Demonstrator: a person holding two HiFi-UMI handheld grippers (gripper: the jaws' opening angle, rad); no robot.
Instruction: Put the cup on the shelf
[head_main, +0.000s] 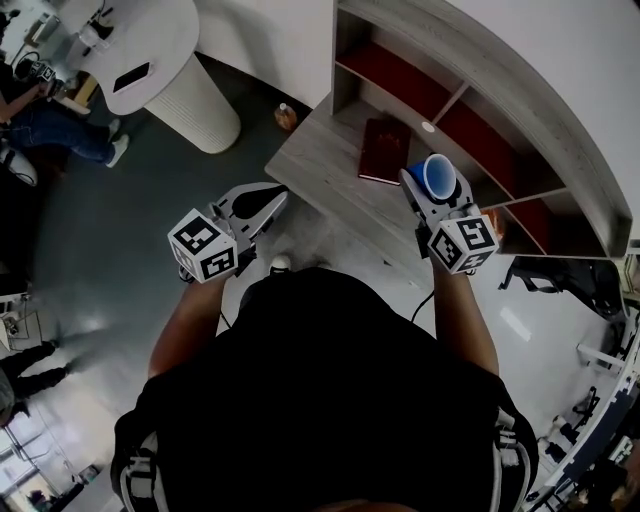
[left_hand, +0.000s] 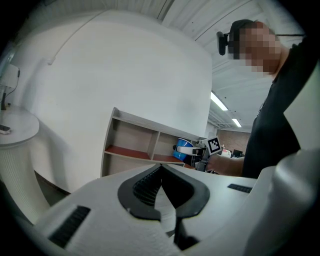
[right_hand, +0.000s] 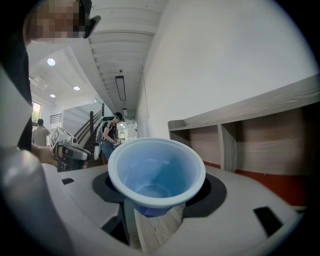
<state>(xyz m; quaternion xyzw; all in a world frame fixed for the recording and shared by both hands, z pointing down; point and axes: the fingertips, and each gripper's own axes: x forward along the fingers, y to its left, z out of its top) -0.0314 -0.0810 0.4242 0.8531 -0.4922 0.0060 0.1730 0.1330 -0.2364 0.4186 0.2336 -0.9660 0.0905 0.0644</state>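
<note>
Right gripper (head_main: 432, 196) grasps the blue cup (right_hand: 156, 172) upright between its jaws, apparently above the worktop's (head_main: 320, 160) shelf-side edge. Left gripper (left_hand: 161, 171) is clenched and empty.

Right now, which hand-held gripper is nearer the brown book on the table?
Right. The right hand-held gripper, holding the blue cup, is just beside the book; the left hand-held gripper hangs off the table edge, farther away.
</note>
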